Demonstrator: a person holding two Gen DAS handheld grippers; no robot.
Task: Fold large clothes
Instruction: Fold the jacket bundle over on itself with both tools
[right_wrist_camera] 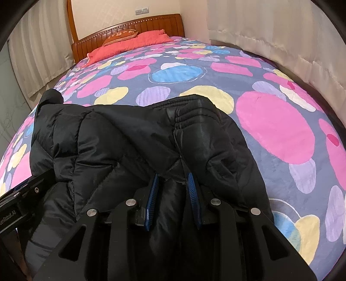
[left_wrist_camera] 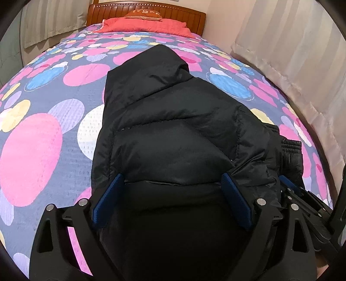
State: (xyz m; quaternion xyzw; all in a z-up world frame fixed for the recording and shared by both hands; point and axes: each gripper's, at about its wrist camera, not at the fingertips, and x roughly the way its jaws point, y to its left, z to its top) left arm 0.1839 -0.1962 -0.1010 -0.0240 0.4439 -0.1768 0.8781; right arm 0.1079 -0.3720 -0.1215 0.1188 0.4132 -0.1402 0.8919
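A black puffer jacket (left_wrist_camera: 173, 121) lies lengthwise on the bed, hood toward the headboard, sleeves folded in over the body. My left gripper (left_wrist_camera: 173, 183) is open, its blue pads (left_wrist_camera: 112, 194) straddling the jacket's near hem. My right gripper (right_wrist_camera: 173, 181) is shut on a bunch of the jacket's fabric (right_wrist_camera: 170, 188) near the ribbed cuff (right_wrist_camera: 186, 116). The jacket also fills the lower left of the right wrist view (right_wrist_camera: 108, 140). Each gripper shows at the edge of the other's view.
The bed has a flower-patterned quilt (left_wrist_camera: 43, 140) in pink, blue and yellow. A red pillow (left_wrist_camera: 147, 26) and an orange cushion (left_wrist_camera: 142, 15) lie by the wooden headboard (left_wrist_camera: 151, 9). Cream curtains (left_wrist_camera: 292, 54) hang close on the right side.
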